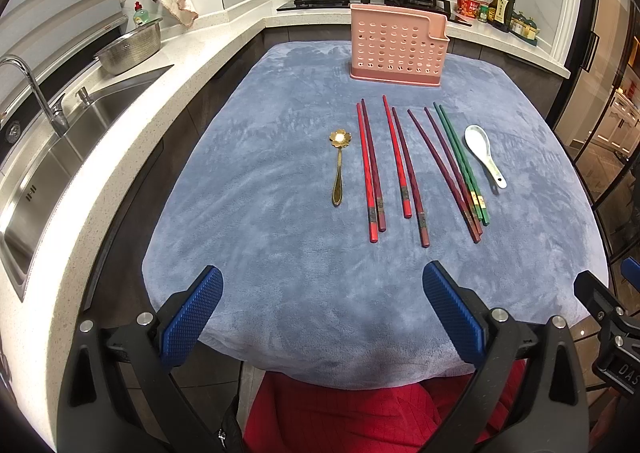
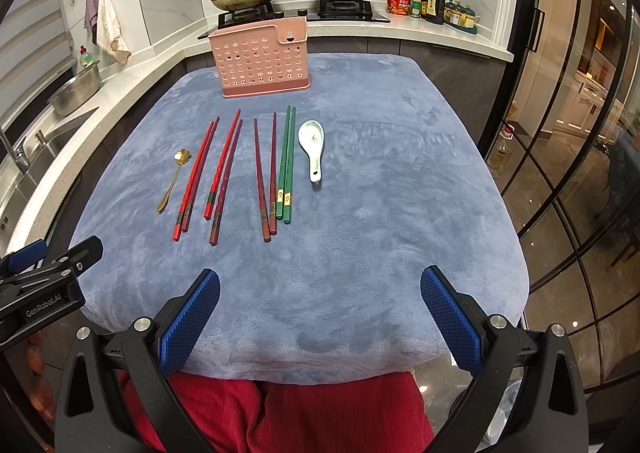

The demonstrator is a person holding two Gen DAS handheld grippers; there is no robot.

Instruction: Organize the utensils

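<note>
The utensils lie in a row on the blue cloth (image 1: 280, 213) in front of me: a gold spoon (image 1: 338, 169) at the left, then red chopsticks (image 1: 370, 169), a second red pair (image 1: 404, 169), a dark red pair (image 1: 448, 173), green chopsticks (image 1: 460, 161) and a white spoon (image 1: 482, 153) at the right. Behind them stands the pink holder (image 1: 396, 45), upright near the cloth's far edge.

My left gripper (image 1: 322, 309) and right gripper (image 2: 320, 309) both hang over the near edge, jaws wide apart, holding nothing.

My left view takes in the sink (image 1: 60, 157) and faucet (image 1: 32, 89); my right view shows glass doors (image 2: 572, 173) instead, and the holder's small side pocket (image 2: 292, 33) more plainly.
</note>
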